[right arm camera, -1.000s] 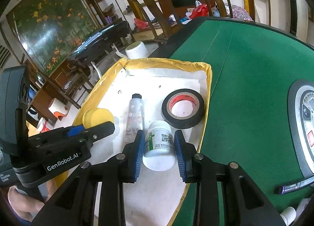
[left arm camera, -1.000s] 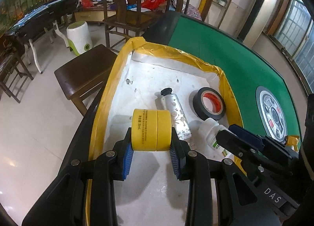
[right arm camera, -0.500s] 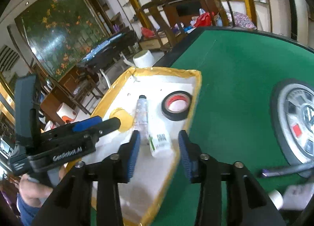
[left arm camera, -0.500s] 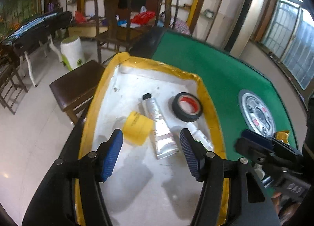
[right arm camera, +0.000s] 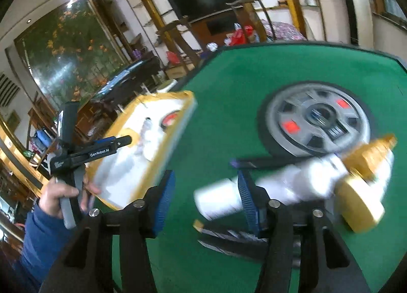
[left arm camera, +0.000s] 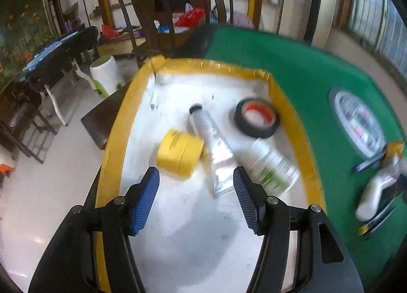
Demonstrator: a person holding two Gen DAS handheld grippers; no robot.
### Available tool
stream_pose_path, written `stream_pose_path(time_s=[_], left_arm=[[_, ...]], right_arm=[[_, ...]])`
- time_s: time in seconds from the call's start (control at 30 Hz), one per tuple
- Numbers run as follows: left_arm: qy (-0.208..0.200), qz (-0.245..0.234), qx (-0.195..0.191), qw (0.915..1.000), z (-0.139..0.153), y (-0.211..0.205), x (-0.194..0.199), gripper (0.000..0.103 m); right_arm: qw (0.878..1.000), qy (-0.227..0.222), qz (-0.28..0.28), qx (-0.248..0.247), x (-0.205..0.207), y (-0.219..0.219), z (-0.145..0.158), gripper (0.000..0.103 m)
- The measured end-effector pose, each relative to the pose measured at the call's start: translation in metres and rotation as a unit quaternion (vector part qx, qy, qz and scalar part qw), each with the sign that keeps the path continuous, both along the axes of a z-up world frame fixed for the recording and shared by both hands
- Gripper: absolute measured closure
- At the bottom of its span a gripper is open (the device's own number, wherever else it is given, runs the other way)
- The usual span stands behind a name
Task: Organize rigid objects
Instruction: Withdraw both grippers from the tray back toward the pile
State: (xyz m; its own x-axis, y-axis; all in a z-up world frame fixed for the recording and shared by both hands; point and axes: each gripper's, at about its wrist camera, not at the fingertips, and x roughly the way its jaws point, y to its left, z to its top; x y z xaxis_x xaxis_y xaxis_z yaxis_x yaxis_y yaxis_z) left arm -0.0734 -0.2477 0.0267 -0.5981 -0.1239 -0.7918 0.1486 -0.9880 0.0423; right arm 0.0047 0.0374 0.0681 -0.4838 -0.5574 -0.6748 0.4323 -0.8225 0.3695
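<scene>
The green table (left arm camera: 292, 69) carries a white tray with a yellow taped rim (left arm camera: 114, 145) at its left edge and a round grey dial (right arm camera: 318, 120) set in its middle; the tray holds four items, the dial lies well apart from it; inside the tray, a white bottle (left arm camera: 269, 163) lies on its side near the right rim; a black tape roll with a red core (left arm camera: 257, 117) lies flat just beyond it; a yellow tape roll (left arm camera: 180, 155) rests on its edge, tilted, touching a silver tube with a black cap (left arm camera: 203, 127) that lies between the two rolls.

The left gripper (left arm camera: 195, 191) hovers above the tray floor, jaws apart and empty, the yellow tape roll just ahead of its blue pads; the right gripper (right arm camera: 206, 201) is over the green felt beside the tray, jaws parted and having just been opening, nothing clamped; a blurred white bottle (right arm camera: 221, 201) lies partly between its fingers, next to a gold-capped container (right arm camera: 366, 191) and dark pens (right arm camera: 229, 239); contact cannot be told.
</scene>
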Motion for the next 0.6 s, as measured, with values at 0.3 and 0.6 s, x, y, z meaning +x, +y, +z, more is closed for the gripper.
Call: stream_pose_path(time_s=[0.3,0.6], left_arm=[[0.033,0.001,0.012,0.9994,0.018,0.014,0.046,0.043],[0.091,-0.064,0.107,0.9881,0.051,0.056,0.104,0.043]], right_arm=[[0.999,-0.006,0.029,0.025,-0.003,0.024,-0.013,0.057],[0.997,-0.022,0.044,0.056,-0.008,0.017,-0.025,0.057]])
